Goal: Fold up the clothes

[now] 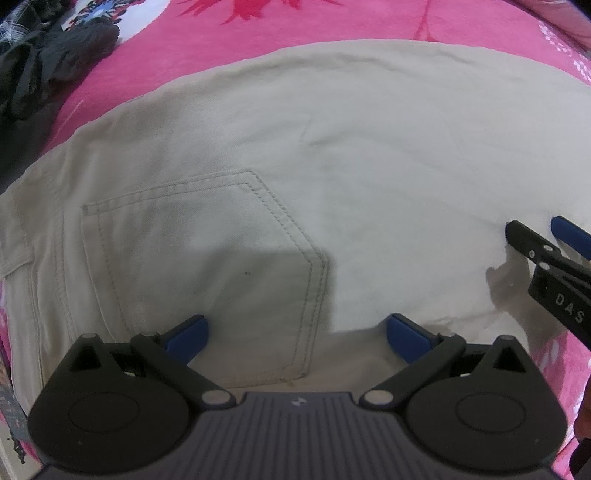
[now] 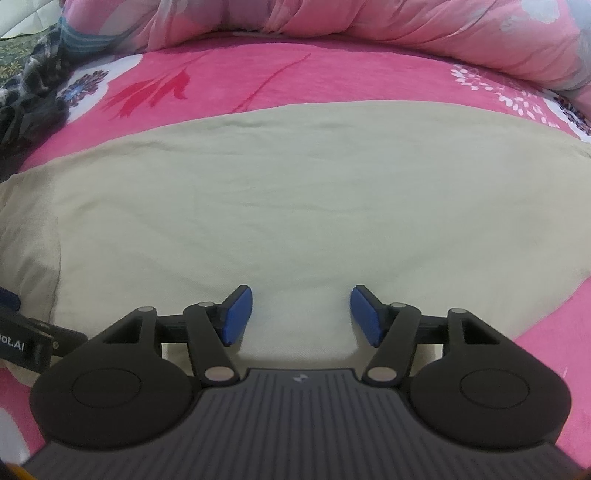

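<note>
Beige trousers (image 1: pixel 332 155) lie spread flat on the pink bed sheet (image 1: pixel 258 33), with a stitched back pocket (image 1: pixel 207 266) facing up. My left gripper (image 1: pixel 297 338) points down over the pocket and the near hem; it is open, its blue pads wide apart with nothing between them. In the right wrist view the trousers (image 2: pixel 295 192) fill the middle. My right gripper (image 2: pixel 301 314) is open just above the cloth near its front edge, and its pads do not press on the fabric. The right gripper (image 1: pixel 541 230) also shows at the right edge of the left wrist view.
A heap of dark clothes (image 1: pixel 44 62) lies at the far left, and the same dark clothes (image 2: pixel 26 99) show in the right wrist view. A bunched pink quilt (image 2: pixel 332 22) runs along the back of the bed. Flowered pink sheet (image 2: pixel 498 85) surrounds the trousers.
</note>
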`<control>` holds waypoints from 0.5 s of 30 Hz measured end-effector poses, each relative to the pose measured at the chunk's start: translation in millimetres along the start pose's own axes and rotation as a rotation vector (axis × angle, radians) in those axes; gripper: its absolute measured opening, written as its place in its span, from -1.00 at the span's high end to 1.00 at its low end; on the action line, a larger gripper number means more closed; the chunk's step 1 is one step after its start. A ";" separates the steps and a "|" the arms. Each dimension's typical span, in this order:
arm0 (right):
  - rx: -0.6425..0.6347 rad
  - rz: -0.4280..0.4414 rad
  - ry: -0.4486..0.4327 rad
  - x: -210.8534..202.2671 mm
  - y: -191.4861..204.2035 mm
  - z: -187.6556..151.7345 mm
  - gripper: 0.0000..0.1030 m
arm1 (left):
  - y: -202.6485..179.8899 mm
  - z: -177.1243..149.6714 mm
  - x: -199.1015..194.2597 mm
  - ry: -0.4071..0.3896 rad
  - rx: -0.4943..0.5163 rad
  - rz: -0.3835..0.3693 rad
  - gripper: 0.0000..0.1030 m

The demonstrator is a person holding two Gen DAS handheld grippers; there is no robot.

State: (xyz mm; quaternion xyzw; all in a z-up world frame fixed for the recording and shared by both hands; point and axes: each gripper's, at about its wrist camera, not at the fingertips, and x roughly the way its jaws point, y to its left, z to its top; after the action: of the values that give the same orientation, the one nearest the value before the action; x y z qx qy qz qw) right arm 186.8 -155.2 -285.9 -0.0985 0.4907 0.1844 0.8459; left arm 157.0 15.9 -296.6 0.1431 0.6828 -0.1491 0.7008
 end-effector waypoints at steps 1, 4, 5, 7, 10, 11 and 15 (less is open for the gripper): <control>-0.002 0.003 0.004 -0.6 -0.5 0.5 -0.19 | -0.4 -0.1 -0.2 -0.001 -0.001 0.004 -1.00; -0.003 0.009 0.016 -2.2 -1.4 1.7 -0.25 | -0.5 0.3 -0.8 -0.004 -0.003 0.013 -1.00; -0.002 0.010 0.018 -2.3 -1.0 1.8 -0.26 | -0.1 0.1 -1.3 -0.005 -0.003 0.012 -1.00; -0.002 0.012 0.020 -2.2 -0.1 1.9 -0.30 | 1.6 -0.2 -2.4 -0.009 -0.004 0.007 -1.00; 0.001 0.016 0.024 -2.4 -0.3 1.8 -0.34 | 3.9 0.7 -3.9 -0.003 -0.006 0.001 -1.00; 0.002 0.018 0.025 -2.4 -0.3 1.8 -0.35 | 4.4 1.1 -4.3 -0.001 -0.007 0.000 -1.00; 0.006 0.026 0.032 -1.4 1.0 2.4 -0.43 | 4.9 1.2 -6.0 -0.006 -0.012 0.009 -1.00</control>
State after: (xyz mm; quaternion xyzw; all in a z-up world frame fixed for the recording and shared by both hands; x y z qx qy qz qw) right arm 187.7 -153.8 -283.4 -0.0922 0.5058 0.1924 0.8358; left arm 159.9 20.0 -290.5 0.1415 0.6808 -0.1425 0.7044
